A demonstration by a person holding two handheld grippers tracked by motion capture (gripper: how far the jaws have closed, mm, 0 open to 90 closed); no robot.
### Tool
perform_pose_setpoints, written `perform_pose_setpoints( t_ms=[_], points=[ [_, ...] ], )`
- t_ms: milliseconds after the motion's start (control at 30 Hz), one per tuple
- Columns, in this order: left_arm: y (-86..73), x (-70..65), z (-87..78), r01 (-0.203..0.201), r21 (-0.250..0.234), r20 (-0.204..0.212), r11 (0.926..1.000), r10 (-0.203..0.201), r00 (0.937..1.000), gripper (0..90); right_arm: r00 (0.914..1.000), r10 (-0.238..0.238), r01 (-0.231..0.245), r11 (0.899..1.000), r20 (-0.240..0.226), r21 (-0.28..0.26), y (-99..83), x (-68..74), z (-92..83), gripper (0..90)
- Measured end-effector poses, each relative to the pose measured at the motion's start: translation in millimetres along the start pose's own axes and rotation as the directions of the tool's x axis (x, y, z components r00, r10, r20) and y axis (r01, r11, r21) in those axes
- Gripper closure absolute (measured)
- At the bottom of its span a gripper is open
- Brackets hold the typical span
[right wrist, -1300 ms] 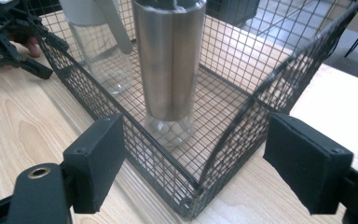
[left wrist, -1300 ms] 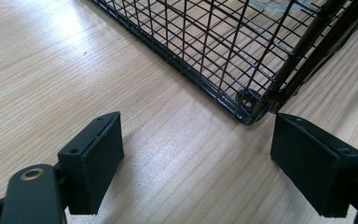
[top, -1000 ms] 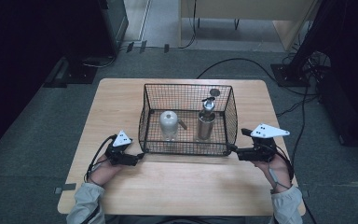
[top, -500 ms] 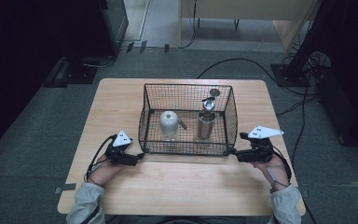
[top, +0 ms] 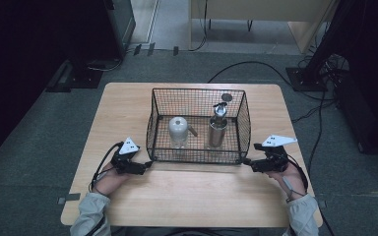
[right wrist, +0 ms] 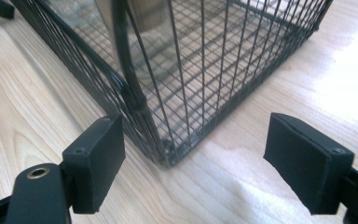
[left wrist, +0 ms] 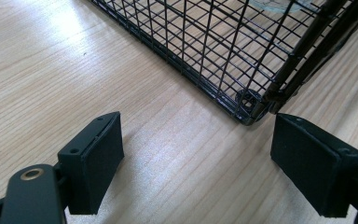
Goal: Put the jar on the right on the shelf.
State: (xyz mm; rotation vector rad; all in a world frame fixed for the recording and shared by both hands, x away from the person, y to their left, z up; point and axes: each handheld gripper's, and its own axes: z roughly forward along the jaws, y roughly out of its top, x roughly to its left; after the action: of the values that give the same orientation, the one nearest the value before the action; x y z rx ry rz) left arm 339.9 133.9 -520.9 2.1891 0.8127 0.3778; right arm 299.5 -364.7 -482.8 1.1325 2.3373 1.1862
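A black wire basket (top: 198, 90) stands in the middle of the wooden table (top: 128, 113). Inside it are a white domed cup (top: 178, 129) and a steel bottle (top: 217, 131). My left gripper (top: 146, 165) rests low at the basket's near left corner, open. In the left gripper view that basket corner (left wrist: 248, 104) lies just ahead of the left gripper (left wrist: 198, 140), nearer its right pad. My right gripper (top: 246, 162) is open at the near right corner. In the right gripper view the basket corner (right wrist: 165, 154) sits between the wide jaws of the right gripper (right wrist: 196, 144), untouched.
A small dark round disc (top: 226, 97) lies by the basket's far right rim. Bare table runs along the near edge (top: 192, 196) between the person's forearms. Cables (top: 256, 66) cross the floor behind the table.
My right gripper has sunk toward the table at the basket's near right corner. The left gripper and the basket have stayed put.
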Motion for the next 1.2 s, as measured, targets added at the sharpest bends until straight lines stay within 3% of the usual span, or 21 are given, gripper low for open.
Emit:
perform_pose_setpoints(
  t_ms=[367,600,767,900,1200],
  points=[
    [0.0,0.0,0.0,0.0,0.0,0.0,1.0,0.0,1.0,17.2,0.9999,-0.001,0.001,0.999,-0.01,0.038,-12.0,-9.2,4.1,19.4],
    [0.0,0.0,0.0,0.0,0.0,0.0,1.0,0.0,1.0,17.2,0.9996,0.028,-0.028,0.998,0.008,0.047,-18.7,-17.9,3.2,19.4],
    [0.1,-0.1,0.1,0.0,-0.001,0.001,1.0,0.0,1.0,17.2,0.9952,0.06,-0.061,0.998,0.077,0.02,-22.2,-22.4,7.5,19.5],
    [0.1,0.0,0.1,0.0,-0.001,0.0,1.0,0.0,1.0,17.1,0.9892,0.058,-0.061,0.998,0.134,0.021,-22.8,-21.2,14.0,19.5],
    [0.1,-0.1,0.2,0.001,-0.001,0.001,1.0,-0.001,1.0,17.2,0.9802,0.085,-0.087,0.996,0.179,0.004,-24.5,-22.6,22.6,19.5]
  ],
)
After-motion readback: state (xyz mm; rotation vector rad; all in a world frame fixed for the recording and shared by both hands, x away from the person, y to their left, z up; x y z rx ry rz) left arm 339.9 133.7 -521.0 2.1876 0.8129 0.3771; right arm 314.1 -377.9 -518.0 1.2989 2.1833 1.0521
